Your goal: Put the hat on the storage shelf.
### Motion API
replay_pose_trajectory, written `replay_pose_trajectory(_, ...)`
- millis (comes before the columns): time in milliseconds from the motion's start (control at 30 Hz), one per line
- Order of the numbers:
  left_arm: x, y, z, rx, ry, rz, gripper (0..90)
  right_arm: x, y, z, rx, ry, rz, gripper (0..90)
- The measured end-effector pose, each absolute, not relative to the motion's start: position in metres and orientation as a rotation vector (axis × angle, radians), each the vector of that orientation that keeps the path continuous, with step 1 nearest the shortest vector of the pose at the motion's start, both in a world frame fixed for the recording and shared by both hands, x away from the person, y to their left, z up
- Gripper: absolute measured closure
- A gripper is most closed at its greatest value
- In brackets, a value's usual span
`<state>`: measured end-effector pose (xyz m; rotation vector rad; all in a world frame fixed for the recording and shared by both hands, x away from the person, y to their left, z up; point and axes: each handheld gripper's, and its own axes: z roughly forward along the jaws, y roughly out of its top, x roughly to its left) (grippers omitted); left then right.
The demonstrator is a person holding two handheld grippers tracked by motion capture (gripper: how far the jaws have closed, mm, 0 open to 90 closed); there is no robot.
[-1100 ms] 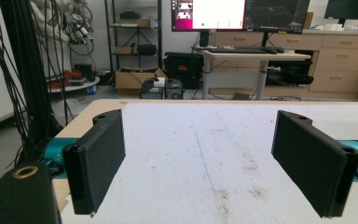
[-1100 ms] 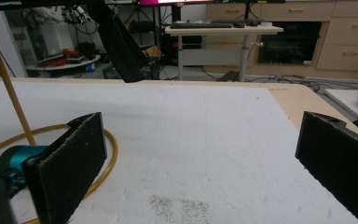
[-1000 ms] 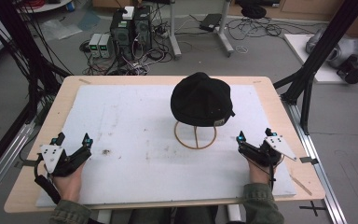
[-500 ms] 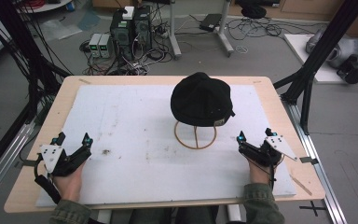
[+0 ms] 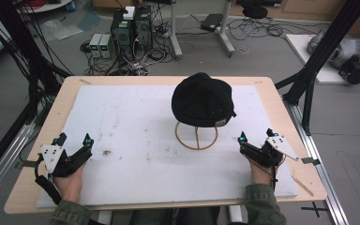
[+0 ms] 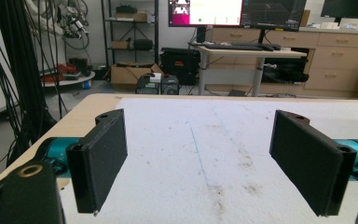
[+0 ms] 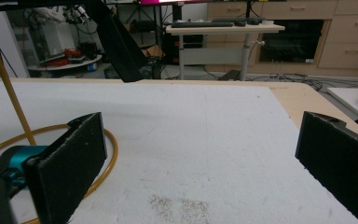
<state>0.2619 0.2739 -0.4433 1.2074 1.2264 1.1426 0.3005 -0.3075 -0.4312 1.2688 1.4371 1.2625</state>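
A black cap sits on a yellow wire stand near the middle of the white foam board. The stand's ring and upright rod show at the left of the right gripper view. My left gripper rests at the board's front left, open, its jaws wide apart with nothing between them. At the front right, just right of the stand, my right gripper is open and holds nothing.
The board lies on a wooden table with black frame posts at both sides. Computers and cables stand on the floor behind. Dirt specks mark the board near my left gripper.
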Motion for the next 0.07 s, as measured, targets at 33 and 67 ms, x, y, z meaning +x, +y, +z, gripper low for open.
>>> replay_pose_trajectory(33, 0.2618, 0.2740, -0.4434, 1.209, 1.228, 1.141, 19.1, 0.3008, -0.3075, -0.4312, 1.272, 1.435, 1.270, 0.9)
replay_pose_trajectory(67, 0.2618, 0.2740, -0.4434, 1.209, 1.228, 1.141, 19.1, 0.3012, -0.3078, -0.4314, 1.273, 1.437, 1.265, 0.9)
